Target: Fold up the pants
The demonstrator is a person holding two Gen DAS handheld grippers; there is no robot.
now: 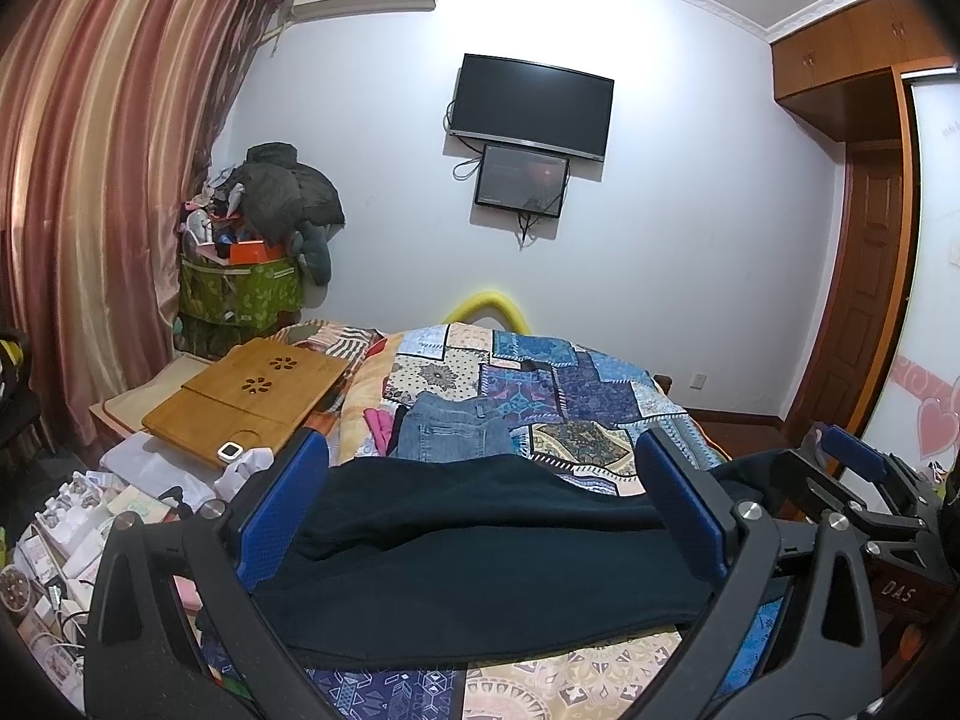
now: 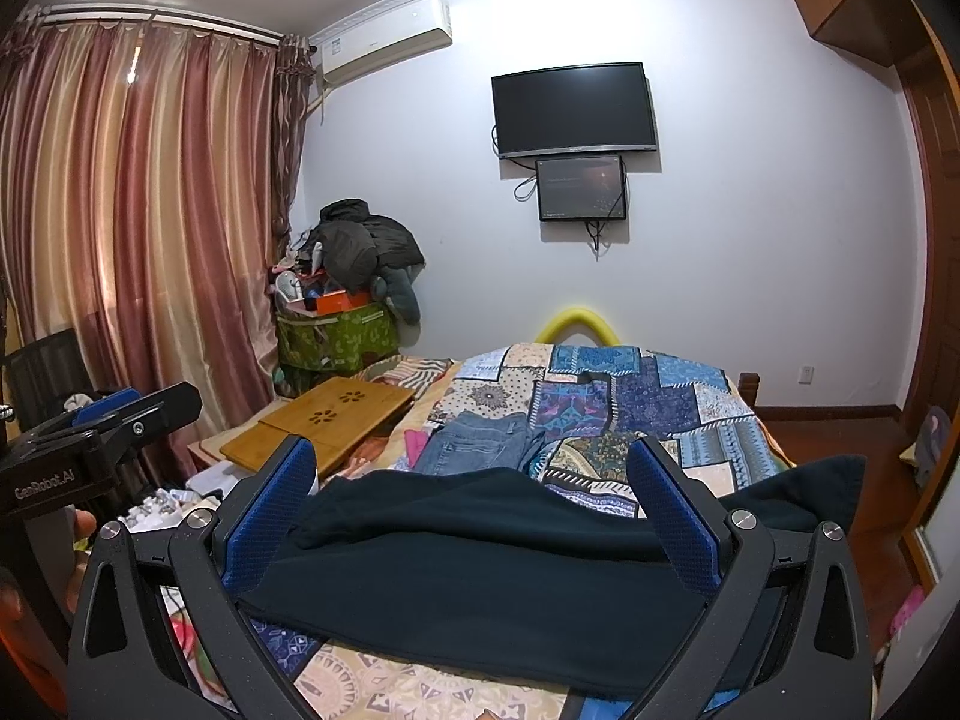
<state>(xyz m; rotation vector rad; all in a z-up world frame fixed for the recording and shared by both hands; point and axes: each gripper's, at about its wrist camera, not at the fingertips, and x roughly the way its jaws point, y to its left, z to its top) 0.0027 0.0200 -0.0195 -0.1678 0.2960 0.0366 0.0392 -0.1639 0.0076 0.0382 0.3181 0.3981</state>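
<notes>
Dark navy pants (image 1: 480, 546), soft fleece-like fabric, folded into a wide flat band lying crosswise on patchwork bedspread (image 1: 540, 684) at near end of bed, upper layer rumpled, one end bunched up at right.

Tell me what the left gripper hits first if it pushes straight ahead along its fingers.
Most likely the dark pants, which already lie between the open fingers of the left gripper. Beyond them sit the folded jeans on the patchwork quilt; depth is unclear.

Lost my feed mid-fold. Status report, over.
Left tool and right tool open, straddling the dark pants. Pants on the patchwork quilt. Folded jeans lie just beyond.
</notes>
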